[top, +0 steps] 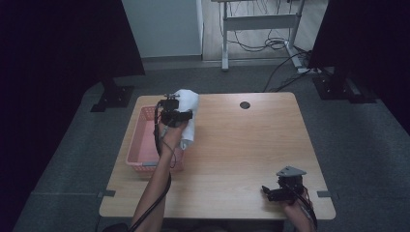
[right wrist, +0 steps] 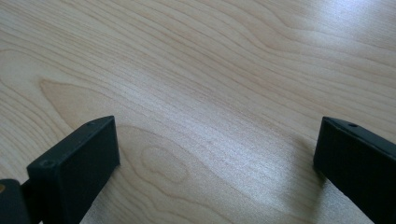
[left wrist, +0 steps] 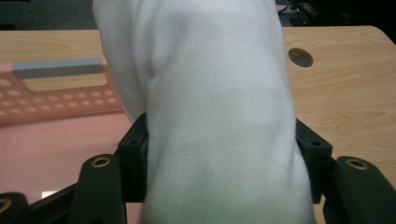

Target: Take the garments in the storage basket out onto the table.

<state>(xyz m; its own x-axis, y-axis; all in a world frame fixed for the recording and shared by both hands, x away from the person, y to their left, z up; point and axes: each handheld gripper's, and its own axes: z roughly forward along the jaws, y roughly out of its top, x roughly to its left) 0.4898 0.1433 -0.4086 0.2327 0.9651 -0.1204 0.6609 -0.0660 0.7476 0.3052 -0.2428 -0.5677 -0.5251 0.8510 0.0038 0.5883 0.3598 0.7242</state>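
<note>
Presently, findings run from the near edge outward.
Right hand-held gripper (top: 269, 192): rests low at the near right corner of the light wooden counter (top: 251, 145); jaws stand wide apart with bare wood grain between them, nothing held. Judged idle, parked clear of the work.
Left hand-held gripper (top: 181, 115): raised over the counter's far left part; jaws clamped tight on a white knitted cloth (top: 187, 116), fabric bulging between the pads.
White knitted cloth: hangs draped from the grip, its lower end near the basket's right rim; whether it touches the rim cannot be told.
Pink perforated plastic basket (top: 141, 145): sits on the left of the counter, just beside and below the cloth.
Judgement: the cloth is held aloft so it clears the rim in transit between basket and counter.
Round dark cable hole (top: 245, 105): far side, unobstructed.
</note>
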